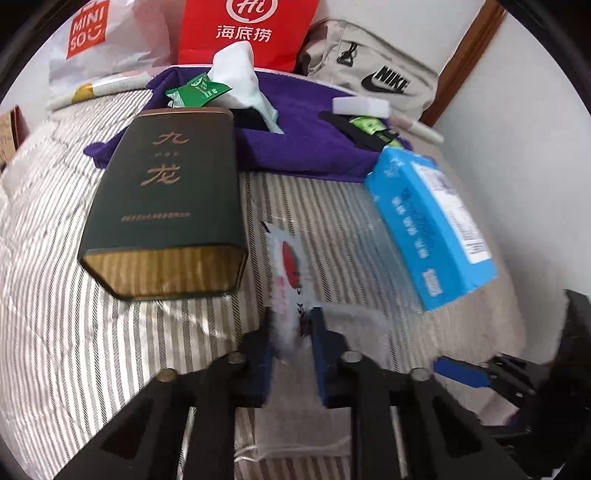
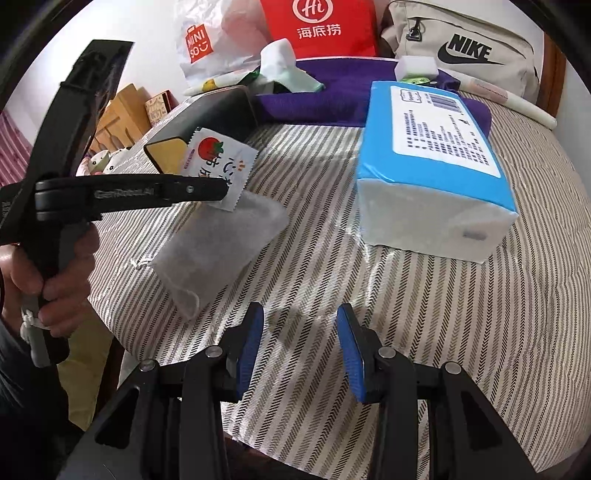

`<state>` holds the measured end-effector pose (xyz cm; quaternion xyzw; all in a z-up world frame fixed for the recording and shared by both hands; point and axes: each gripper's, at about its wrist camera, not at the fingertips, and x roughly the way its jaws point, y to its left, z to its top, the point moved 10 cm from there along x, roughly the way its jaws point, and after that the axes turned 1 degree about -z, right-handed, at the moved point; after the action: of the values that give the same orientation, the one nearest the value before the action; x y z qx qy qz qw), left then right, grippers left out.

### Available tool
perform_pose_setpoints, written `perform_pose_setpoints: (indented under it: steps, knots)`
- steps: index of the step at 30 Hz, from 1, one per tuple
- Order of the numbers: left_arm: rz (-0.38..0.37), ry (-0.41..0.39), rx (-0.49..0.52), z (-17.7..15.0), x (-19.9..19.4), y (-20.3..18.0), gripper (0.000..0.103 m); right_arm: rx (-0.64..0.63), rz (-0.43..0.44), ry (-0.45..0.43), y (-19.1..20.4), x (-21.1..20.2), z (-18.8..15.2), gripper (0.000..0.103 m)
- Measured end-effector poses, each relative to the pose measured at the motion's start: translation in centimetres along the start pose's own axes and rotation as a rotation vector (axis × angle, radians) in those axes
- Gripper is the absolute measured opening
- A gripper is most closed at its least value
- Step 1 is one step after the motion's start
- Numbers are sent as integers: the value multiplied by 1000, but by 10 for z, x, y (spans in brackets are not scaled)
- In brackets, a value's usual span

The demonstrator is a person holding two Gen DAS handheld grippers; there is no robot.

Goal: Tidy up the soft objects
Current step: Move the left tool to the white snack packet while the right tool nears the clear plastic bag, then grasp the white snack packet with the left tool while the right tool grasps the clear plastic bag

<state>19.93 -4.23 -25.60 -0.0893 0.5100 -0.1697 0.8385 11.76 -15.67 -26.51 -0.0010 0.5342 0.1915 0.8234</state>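
Note:
My left gripper (image 1: 291,326) is shut on the lower edge of a white sachet with a red tomato print (image 1: 290,258), holding it just above the striped bedcover (image 1: 110,332). From the right wrist view the same sachet (image 2: 218,158) stands pinched in the left gripper (image 2: 218,194), over a white fabric pouch (image 2: 221,243) lying flat. My right gripper (image 2: 300,332) hovers open above bare bedcover, nothing between its blue pads (image 2: 351,354). A blue tissue pack (image 2: 432,162) lies just beyond it.
A dark green tin (image 1: 166,206) lies left of the sachet. Behind are a purple towel (image 1: 295,136) with a white cloth (image 1: 240,74) and a white block (image 1: 360,107), then a red bag (image 1: 247,29), a Miniso bag (image 1: 92,37) and a Nike backpack (image 1: 380,77). A person's hand (image 2: 55,280) grips the left handle.

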Motion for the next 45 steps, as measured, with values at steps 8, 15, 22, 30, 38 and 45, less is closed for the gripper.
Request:
perform_pose_setpoints:
  steps: [8, 15, 22, 30, 38, 45]
  knots:
    - [-55, -28, -13, -13, -21, 9, 7, -28, 20, -10, 20, 5, 10, 41]
    - [-62, -62, -53, -19, -40, 35, 7, -39, 33, -24, 38, 18, 23, 50]
    - [-43, -60, -82, -26, -51, 63, 7, -59, -8, -65, 53, 24, 39, 65]
    - [-46, -47, -85, -16, -33, 70, 7, -69, -19, -47, 67, 43, 47, 73]
    - [-27, -35, -95, -7, -15, 73, 10, -71, -27, -59, 79, 53, 53, 94]
    - [-24, -72, -105, -4, -21, 82, 10, -110, -142, -99, 86, 60, 55, 90]
